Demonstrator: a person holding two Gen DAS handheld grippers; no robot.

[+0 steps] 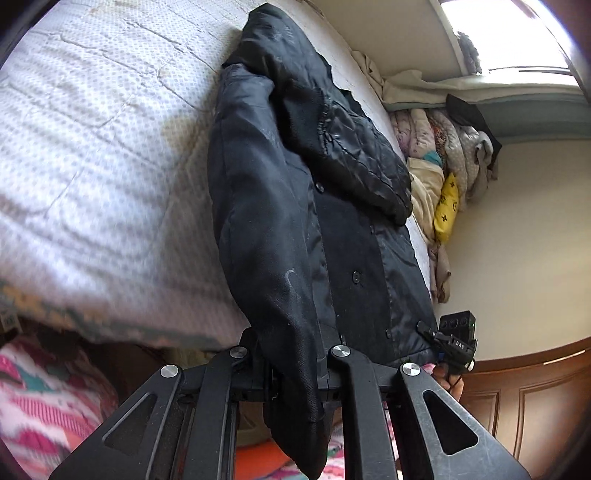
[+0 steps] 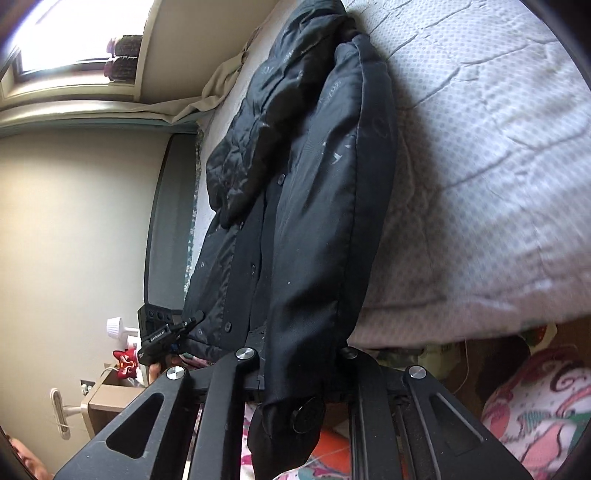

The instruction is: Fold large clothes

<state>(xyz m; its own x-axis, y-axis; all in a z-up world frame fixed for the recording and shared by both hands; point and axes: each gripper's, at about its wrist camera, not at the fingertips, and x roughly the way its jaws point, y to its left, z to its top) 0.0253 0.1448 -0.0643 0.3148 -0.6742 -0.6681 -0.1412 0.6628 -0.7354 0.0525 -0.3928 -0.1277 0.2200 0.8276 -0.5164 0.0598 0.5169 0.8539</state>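
Observation:
A black padded jacket (image 1: pixel 332 184) lies lengthwise on the white dotted bed (image 1: pixel 92 166), collar at the far end and buttons showing. My left gripper (image 1: pixel 291 363) is shut on one sleeve, whose end hangs down between its arms. Off to the right, my right gripper (image 1: pixel 448 343) pinches the jacket's other lower side. In the right wrist view the jacket (image 2: pixel 295 184) runs up the bed (image 2: pixel 480 184). My right gripper (image 2: pixel 299 369) is shut on the other sleeve, its buttoned cuff (image 2: pixel 306 417) dangling below the jaws. The left gripper (image 2: pixel 162 332) holds the jacket's near-left edge.
Folded quilts (image 1: pixel 443 147) and a yellow cushion (image 1: pixel 447 206) are piled by the wall under a bright window (image 1: pixel 509 33). A wooden cabinet (image 1: pixel 524 398) stands right. Pink patterned fabric (image 1: pixel 44 387) lies below the bed edge. A door handle (image 2: pixel 59 410) and small stand (image 2: pixel 107 402) are at left.

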